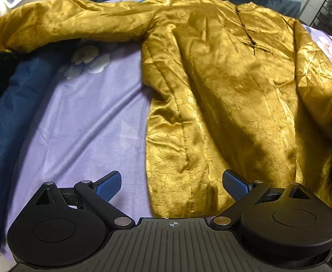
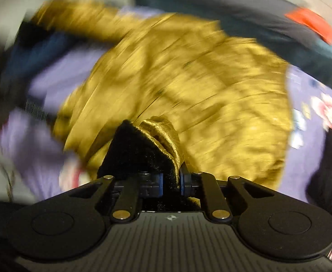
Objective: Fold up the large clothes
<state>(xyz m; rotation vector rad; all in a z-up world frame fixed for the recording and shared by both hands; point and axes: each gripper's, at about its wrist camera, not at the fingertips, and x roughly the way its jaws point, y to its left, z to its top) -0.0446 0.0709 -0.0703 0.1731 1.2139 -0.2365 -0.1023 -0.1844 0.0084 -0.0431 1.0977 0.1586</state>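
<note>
Right gripper [image 2: 171,179] clenched on black-trimmed cuff [image 2: 141,151] to fold sleeve over gold robe [image 1: 222,90]; left gripper [image 1: 171,184] released above hem, ready.

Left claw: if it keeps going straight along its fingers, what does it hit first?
Probably the gold garment's lower hem edge, where it meets the lilac bedsheet. The open left claw straddles that edge, nothing between; depth is unclear.
</note>
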